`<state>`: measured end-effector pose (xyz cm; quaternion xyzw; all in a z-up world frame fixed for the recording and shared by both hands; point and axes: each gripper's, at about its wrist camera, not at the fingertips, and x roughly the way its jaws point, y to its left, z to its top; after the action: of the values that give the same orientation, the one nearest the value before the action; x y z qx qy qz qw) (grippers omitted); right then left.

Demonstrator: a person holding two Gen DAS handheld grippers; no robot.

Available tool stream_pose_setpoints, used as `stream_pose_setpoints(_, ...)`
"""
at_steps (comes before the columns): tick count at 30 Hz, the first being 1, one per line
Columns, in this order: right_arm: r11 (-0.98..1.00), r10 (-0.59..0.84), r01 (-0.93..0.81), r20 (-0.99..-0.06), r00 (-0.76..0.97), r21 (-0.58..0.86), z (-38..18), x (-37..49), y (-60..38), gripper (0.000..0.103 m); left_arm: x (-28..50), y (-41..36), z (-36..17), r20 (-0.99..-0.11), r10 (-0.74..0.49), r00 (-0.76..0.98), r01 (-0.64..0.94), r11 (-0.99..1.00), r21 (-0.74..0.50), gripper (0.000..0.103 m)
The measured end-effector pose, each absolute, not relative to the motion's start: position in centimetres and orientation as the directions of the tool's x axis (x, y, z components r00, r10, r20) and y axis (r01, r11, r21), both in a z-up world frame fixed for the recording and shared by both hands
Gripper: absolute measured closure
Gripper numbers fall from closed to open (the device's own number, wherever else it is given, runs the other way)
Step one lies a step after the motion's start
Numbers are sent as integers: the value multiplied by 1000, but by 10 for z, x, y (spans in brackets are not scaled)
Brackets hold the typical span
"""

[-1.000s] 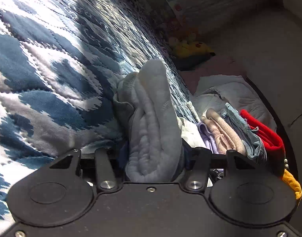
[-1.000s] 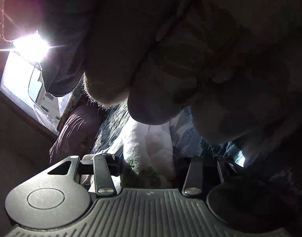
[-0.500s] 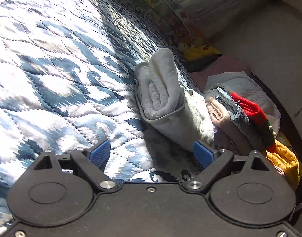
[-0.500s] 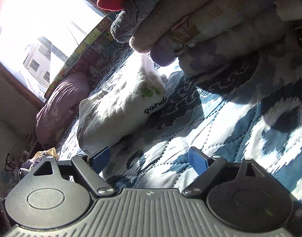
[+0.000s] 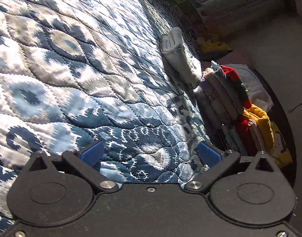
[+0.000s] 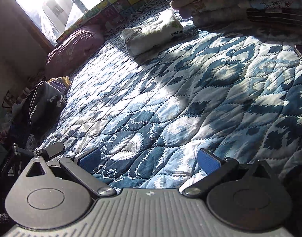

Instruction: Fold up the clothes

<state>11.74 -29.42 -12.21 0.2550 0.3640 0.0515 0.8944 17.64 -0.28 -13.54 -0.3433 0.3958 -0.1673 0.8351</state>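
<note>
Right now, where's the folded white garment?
The folded white garment lies on the blue quilt, upper right in the left view, beside the clothes stack.

A folded white garment [image 5: 180, 59] lies on the blue quilted bed [image 5: 91, 69]. Just beside it stands a stack of folded clothes [image 5: 226, 96].

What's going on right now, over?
Left gripper open, empty. Right gripper open, empty. Folded white garment lying on quilt beside clothes stack. Nothing in the way.
</note>
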Motion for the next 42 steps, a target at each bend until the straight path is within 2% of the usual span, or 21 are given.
stream_pose_setpoints(4,917,236,34,-611,755,396,-88,77,-279,0,122,-9,-95,-607,-416,677,94,867,-489,0)
stream_pose_setpoints(8,936,209,15,-588,782,352,-55,48,-270,0,73,-22,-51,-559,-291,777,176,952,-252,0)
stream_pose_setpoints(10,949,182,14,-582,793,315,-41,38,-263,0,56,-27,-33,-530,-286,798,209,957,-202,0)
stream_pose_setpoints(13,973,118,24,-581,805,230,-20,25,-249,0,32,-27,-11,-485,-267,833,204,962,-179,0)
stream_pose_setpoints(18,985,92,6,-564,821,170,-3,10,-232,0,8,-16,-2,-481,-186,857,116,978,-171,0)
stream_pose_setpoints(24,991,80,-3,-590,803,131,0,5,-219,0,-2,-6,2,-503,-203,840,113,973,-203,0)
stream_pose_setpoints(29,991,77,1,-589,804,130,3,1,-215,0,-4,-14,5,-522,-130,843,87,991,-106,0)
stream_pose_setpoints(35,994,46,19,-582,812,106,3,-3,-220,0,-3,-19,-2,-536,-149,831,99,988,-121,0)
stream_pose_setpoints(42,994,37,27,-574,818,102,0,-2,-220,0,-1,-25,-6,-551,-87,830,70,996,-52,0)
